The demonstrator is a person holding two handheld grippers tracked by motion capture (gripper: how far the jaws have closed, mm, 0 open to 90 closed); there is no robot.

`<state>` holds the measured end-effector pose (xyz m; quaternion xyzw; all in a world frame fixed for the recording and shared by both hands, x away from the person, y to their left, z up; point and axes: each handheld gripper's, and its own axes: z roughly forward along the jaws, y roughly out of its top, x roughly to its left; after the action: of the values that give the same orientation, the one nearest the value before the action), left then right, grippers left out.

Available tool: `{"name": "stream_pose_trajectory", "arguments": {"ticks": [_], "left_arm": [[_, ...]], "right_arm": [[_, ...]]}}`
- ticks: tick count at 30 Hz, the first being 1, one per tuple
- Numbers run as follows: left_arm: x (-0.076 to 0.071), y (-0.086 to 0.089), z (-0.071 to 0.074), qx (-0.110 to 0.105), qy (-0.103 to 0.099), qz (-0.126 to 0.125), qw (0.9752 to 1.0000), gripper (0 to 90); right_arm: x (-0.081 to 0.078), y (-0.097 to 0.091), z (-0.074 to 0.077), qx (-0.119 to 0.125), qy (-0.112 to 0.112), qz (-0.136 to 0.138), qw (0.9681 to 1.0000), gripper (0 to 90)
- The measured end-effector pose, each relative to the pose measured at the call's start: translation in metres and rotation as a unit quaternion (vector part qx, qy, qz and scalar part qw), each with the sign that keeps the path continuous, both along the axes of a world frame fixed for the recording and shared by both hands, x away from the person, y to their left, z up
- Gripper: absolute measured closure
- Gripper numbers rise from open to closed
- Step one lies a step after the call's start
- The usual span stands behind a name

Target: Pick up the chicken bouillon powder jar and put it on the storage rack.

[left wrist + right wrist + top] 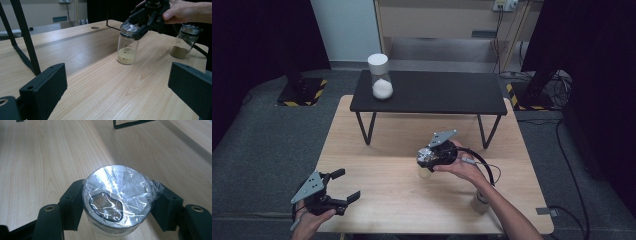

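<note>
A clear glass jar [426, 171] [127, 51] stands upright near the middle of the wooden table [382, 145]. It has pale sandy powder in the bottom and crinkled plastic film over its mouth [117, 187]. My right gripper [428, 161] [133, 28] [117, 202] comes down from above, and its two black jaws press on either side of the jar's rim, shut on it. My left gripper [346, 184] [117, 90] rests at the table's front left corner. Its jaws stand wide open with nothing between them, pointing toward the jar.
A second film-covered jar [480, 201] [185, 42] with darker powder stands near the front right, under the right forearm. A low black bench [437, 92] spans the back of the table, with a white hourglass [380, 76] on its left end. The bench's leg [23, 37] rises close to my left gripper.
</note>
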<state>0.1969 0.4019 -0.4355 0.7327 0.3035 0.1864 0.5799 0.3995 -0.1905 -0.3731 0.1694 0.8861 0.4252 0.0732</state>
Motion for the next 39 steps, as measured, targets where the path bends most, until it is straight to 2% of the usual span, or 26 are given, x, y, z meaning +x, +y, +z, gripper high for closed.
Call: {"name": "stream_pose_trajectory", "arguments": {"ticks": [14,34,39], "left_arm": [[0.0,0.001,0.0,-0.001,0.0,0.0,1.0,1.3],[0.001,0.001,0.0,-0.001,0.001,0.0,1.0,1.2],[0.001,0.001,-0.001,-0.002,0.002,0.001,1.0,1.2]], "right_arm": [[0.0,-0.003,0.006,-0.004,-0.001,-0.005,1.0,35.1],[0.0,-0.025,0.043,0.024,-0.011,-0.019,0.9995,35.1],[0.0,-0.033,0.053,0.038,-0.014,-0.024,0.9989,35.1]]}}
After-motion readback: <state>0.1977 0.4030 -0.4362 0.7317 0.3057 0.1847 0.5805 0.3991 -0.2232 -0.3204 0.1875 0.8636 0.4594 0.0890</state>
